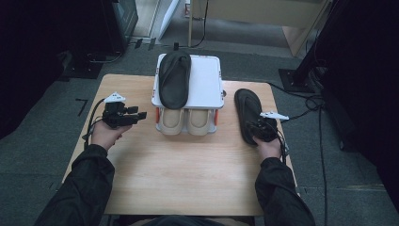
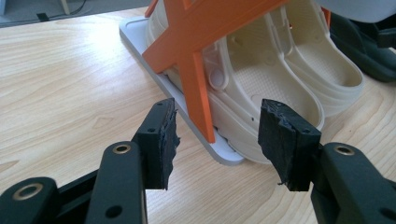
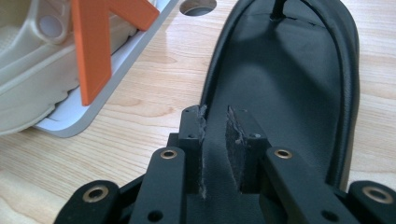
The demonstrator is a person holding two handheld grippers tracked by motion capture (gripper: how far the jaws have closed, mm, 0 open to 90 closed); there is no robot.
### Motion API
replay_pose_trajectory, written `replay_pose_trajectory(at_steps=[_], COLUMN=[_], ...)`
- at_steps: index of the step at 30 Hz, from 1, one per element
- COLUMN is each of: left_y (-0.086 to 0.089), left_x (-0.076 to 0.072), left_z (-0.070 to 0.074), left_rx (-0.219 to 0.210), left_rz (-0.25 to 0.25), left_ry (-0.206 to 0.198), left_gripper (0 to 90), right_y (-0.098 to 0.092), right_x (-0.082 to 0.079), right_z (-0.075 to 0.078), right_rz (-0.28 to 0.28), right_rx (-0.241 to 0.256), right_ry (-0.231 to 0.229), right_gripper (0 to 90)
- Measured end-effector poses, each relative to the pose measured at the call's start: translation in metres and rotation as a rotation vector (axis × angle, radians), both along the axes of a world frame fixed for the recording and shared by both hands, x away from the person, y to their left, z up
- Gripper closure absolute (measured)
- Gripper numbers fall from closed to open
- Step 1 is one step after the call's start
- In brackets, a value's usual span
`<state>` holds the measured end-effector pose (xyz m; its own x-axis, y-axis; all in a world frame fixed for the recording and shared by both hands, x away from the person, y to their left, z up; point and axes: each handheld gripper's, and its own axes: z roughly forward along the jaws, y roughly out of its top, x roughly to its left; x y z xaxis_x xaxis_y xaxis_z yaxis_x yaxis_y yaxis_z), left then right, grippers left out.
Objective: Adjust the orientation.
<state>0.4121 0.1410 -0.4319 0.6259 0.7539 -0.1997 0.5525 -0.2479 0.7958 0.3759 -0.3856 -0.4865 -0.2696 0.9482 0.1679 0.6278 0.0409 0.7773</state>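
my right tool (image 3: 215,135) pinches the near edge of the black slipper (image 1: 249,113) lying on the bench (image 1: 188,179) right of the shoe rack (image 1: 207,80). i lift slowly, heel level, toward the rack's free half beside its mate (image 1: 174,77). my left tool (image 2: 217,140) waits spread.
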Motion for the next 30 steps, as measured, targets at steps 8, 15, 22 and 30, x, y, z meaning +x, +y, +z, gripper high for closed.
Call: replay_pose_trajectory(at_steps=[8, 15, 22, 30], left_y=[-0.001, 0.002, 0.004, 0.004], left_x=[0.000, 0.001, 0.002, 0.001], left_z=[-0.001, -0.002, -0.003, 0.000], left_rx=[0.005, -0.004, -0.009, -0.021], left_rz=[-0.005, -0.005, -0.004, 0.004], left_ry=[0.006, 0.014, 0.023, 0.014], left_gripper=[47.3, 47.4, 47.5, 47.5], right_y=[0.012, 0.020, 0.024, 0.032], right_x=[0.022, 0.041, 0.037, 0.007], right_z=[-0.005, -0.012, -0.007, -0.005], right_rz=[0.035, -0.008, -0.101, -0.086], right_rx=[-0.036, -0.056, -0.021, -0.091], right_ry=[-0.033, -0.012, 0.046, 0.049], right_gripper=[70.9, 76.7, 84.1, 84.0])
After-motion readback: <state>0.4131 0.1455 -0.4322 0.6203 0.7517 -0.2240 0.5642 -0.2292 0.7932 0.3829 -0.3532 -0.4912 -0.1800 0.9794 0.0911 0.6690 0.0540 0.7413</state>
